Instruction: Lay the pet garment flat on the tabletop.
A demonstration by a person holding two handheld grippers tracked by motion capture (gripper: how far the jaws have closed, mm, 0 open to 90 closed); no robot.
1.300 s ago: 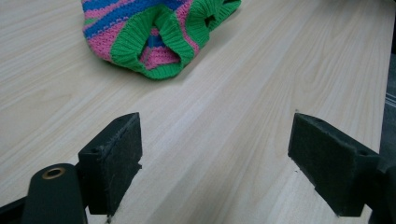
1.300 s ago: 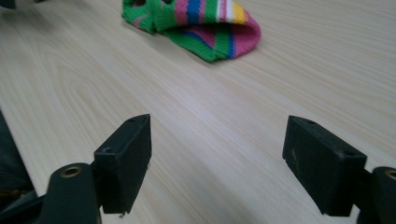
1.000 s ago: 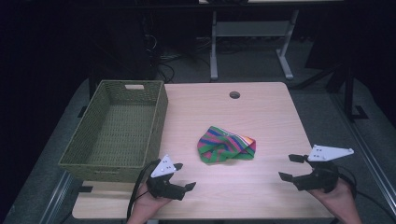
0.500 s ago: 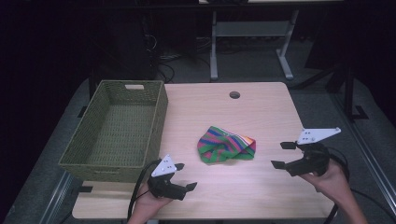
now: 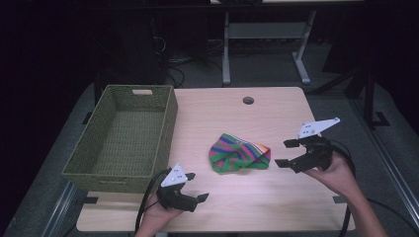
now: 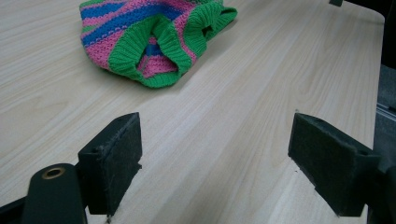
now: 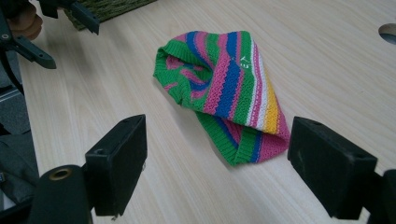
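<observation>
Overhead, a pale wood table (image 5: 257,118) stands in a dark room, with a woven green basket (image 5: 123,136) at its left. The striped knit hat (image 5: 239,153) lies crumpled mid-table. Both the left gripper (image 5: 193,187) and right gripper (image 5: 285,153) are spread wide, holding nothing. Closer in, the left gripper view shows the hat's green ribbed cuff (image 6: 154,51); the right gripper view shows its yellow stripe (image 7: 271,109).
</observation>
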